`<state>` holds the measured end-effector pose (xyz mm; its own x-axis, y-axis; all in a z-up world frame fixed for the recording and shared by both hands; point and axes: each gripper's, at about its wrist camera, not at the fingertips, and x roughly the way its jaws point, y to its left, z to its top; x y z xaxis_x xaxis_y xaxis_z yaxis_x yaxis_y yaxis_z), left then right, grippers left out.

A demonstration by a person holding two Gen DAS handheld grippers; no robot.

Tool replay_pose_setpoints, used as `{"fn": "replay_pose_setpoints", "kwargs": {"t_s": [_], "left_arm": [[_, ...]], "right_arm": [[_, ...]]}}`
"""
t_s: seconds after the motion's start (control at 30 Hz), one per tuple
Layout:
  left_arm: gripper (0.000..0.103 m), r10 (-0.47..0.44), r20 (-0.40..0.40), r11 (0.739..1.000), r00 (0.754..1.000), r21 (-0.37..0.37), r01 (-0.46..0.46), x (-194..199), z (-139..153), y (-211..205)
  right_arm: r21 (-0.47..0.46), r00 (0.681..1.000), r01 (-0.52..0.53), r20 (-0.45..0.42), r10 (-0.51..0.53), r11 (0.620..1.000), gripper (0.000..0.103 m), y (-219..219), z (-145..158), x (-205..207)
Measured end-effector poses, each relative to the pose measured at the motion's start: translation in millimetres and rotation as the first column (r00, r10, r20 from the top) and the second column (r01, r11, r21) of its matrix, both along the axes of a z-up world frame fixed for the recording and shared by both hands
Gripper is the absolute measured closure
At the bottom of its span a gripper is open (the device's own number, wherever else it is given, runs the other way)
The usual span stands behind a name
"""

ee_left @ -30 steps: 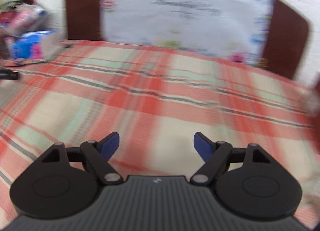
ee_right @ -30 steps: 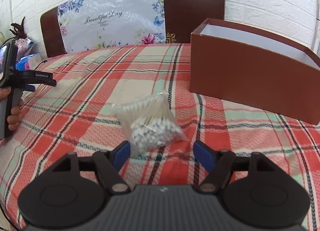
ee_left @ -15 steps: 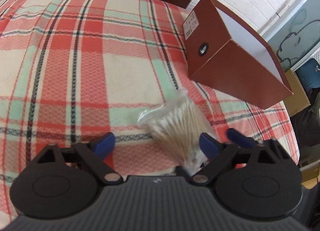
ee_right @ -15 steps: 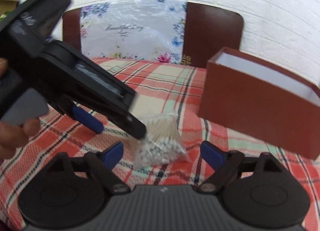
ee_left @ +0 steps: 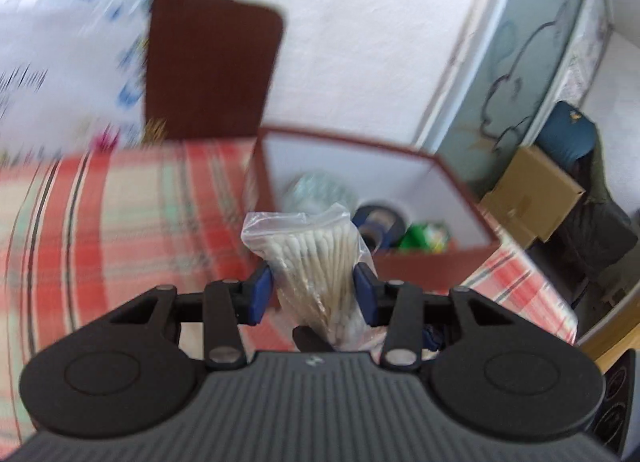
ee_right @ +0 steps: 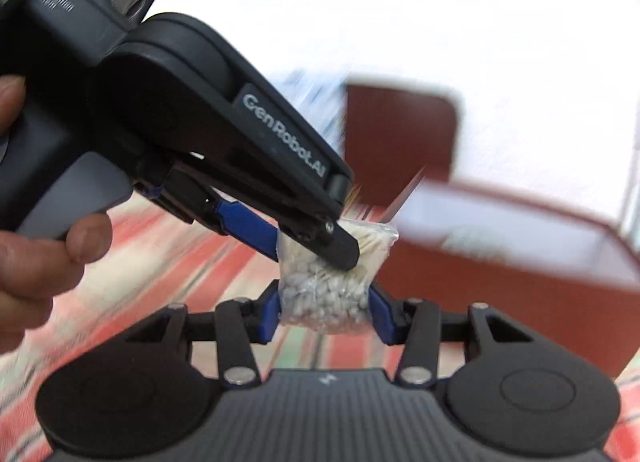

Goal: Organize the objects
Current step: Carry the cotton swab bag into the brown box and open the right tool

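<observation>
Above the plaid tablecloth point(ee_left: 120, 230), just near of the open brown box point(ee_left: 420, 262), I hold a clear bag of cotton swabs point(ee_left: 312, 262) off the surface. My left gripper point(ee_left: 314, 294) has its blue pads point(ee_left: 262, 294) pressed into both sides of the bag, pinching it around the middle, with the swab tips bunched at the top and the sticks running down toward the gripper body. From my right wrist view the same bag point(ee_right: 328, 286) hangs between the blue pads point(ee_right: 270, 316) of my right gripper point(ee_right: 326, 316); they sit against the bag's lower end on both sides, yet I cannot tell whether they squeeze it or only flank it. The left gripper point(ee_right: 312, 240) reaches in there from the upper left, its black finger crossing the top of the bag, and my left hand point(ee_right: 48, 222) wraps its handle at the left edge.

The box stands on the right part of the table, its white inside facing up. Inside it lie a dark blue roll point(ee_left: 378, 222), something green point(ee_left: 424, 236) to the right of it, and a pale blurred item point(ee_left: 316, 192) toward the far left corner. Behind the table stands a dark brown chair back point(ee_left: 212, 66), with a white floral sheet point(ee_left: 60, 78) to its left. Off the right side of the table sits a cardboard carton point(ee_left: 528, 198), near a dark blue bag point(ee_left: 568, 134). Much of the background is smeared by motion blur.
</observation>
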<state>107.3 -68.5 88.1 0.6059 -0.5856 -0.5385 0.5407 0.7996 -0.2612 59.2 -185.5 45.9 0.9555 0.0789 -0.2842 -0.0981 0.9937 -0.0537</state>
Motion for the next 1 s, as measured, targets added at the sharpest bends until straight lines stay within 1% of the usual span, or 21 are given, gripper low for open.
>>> {"fn": "replay_pose_setpoints", "kwargs": {"t_s": [0.03,0.1,0.17,0.23,0.27,0.3,0.33,0.37,0.4,0.43,0.47,0.5,0.57,0.63,0.67,0.77,0.87,0.9,0.97,1.0], "left_arm": [[0.057,-0.011,0.020,1.000,1.000,0.002,0.011,5.7,6.6,-9.3],[0.059,-0.027,0.026,1.000,0.999,0.008,0.026,21.9,12.7,-27.4],[0.059,-0.028,0.023,0.999,0.999,0.017,0.028,38.4,11.8,-42.8],[0.058,-0.015,0.035,0.998,0.999,0.060,0.013,52.1,7.6,-60.6],[0.055,-0.005,0.043,0.996,0.999,0.086,0.001,59.7,3.3,-68.6],[0.053,0.022,0.050,0.991,0.999,0.132,-0.029,67.5,-1.6,-76.4],[0.050,0.062,0.046,0.981,0.997,0.180,-0.069,73.6,-5.5,-80.0],[0.050,0.090,0.032,0.974,0.995,0.207,-0.094,77.8,-8.3,-81.9],[0.050,0.094,0.018,0.975,0.995,0.201,-0.096,78.6,-9.4,-80.6],[0.049,0.088,0.015,0.980,0.996,0.180,-0.089,76.5,-7.8,-75.8],[0.043,0.092,0.028,0.979,0.995,0.180,-0.096,73.4,-6.5,-74.7],[0.040,0.107,0.053,0.973,0.993,0.198,-0.115,68.4,-4.4,-75.1],[0.038,0.126,0.091,0.962,0.988,0.232,-0.144,60.1,-0.3,-77.5],[0.038,0.126,0.102,0.958,0.987,0.247,-0.148,50.1,3.8,-76.6],[0.035,0.124,0.106,0.956,0.987,0.254,-0.147,44.7,5.6,-75.6],[0.026,0.127,0.145,0.947,0.981,0.277,-0.164,25.4,10.4,-74.2],[0.025,0.127,0.177,0.944,0.976,0.281,-0.174,2.5,15.6,-66.0],[0.023,0.129,0.184,0.943,0.974,0.283,-0.178,-5.3,17.1,-63.1],[0.016,0.138,0.194,0.941,0.971,0.281,-0.190,-20.5,18.2,-57.1],[0.015,0.141,0.199,0.939,0.970,0.282,-0.195,-28.5,18.0,-54.3]], "right_arm": [[0.009,0.999,0.021,0.027,-0.022,1.000,0.059,-8.1,7.1,4.2],[0.017,0.997,0.052,0.051,-0.053,0.998,0.058,-22.6,15.4,17.6],[0.039,0.995,0.081,0.053,-0.083,0.996,0.058,-36.9,19.2,34.9],[0.059,0.995,0.096,0.034,-0.098,0.994,0.057,-48.6,18.6,55.0],[0.059,0.995,0.099,0.013,-0.100,0.993,0.052,-52.3,15.5,67.6],[0.043,0.995,0.102,-0.023,-0.101,0.994,0.046,-54.4,9.9,82.3],[0.020,0.990,0.132,-0.056,-0.130,0.991,0.033,-55.7,3.4,94.3],[0.015,0.984,0.163,-0.079,-0.161,0.987,0.034,-58.4,-1.7,100.6],[0.044,0.984,0.161,-0.089,-0.157,0.986,0.034,-63.2,-3.8,100.8],[0.083,0.985,0.155,-0.085,-0.148,0.984,0.033,-68.0,-4.0,96.3],[0.101,0.986,0.159,-0.075,-0.152,0.982,0.031,-71.0,-3.9,90.3],[0.103,0.984,0.173,-0.064,-0.167,0.979,0.030,-73.0,-3.8,83.7],[0.121,0.979,0.201,-0.054,-0.196,0.972,0.029,-76.7,-3.6,69.7],[0.166,0.973,0.228,-0.059,-0.221,0.959,0.029,-84.7,-1.9,54.6],[0.184,0.970,0.245,-0.056,-0.238,0.952,0.029,-87.9,0.1,45.5],[0.235,0.955,0.297,-0.049,-0.294,0.926,0.028,-102.5,10.4,27.3],[0.291,0.941,0.333,-0.046,-0.335,0.897,0.027,-114.9,22.6,1.4],[0.318,0.937,0.343,-0.052,-0.345,0.884,0.026,-118.7,27.1,-4.9],[0.384,0.932,0.353,-0.068,-0.356,0.853,0.026,-126.7,30.5,-18.8],[0.420,0.932,0.351,-0.074,-0.354,0.837,0.026,-129.5,32.7,-26.7]]}}
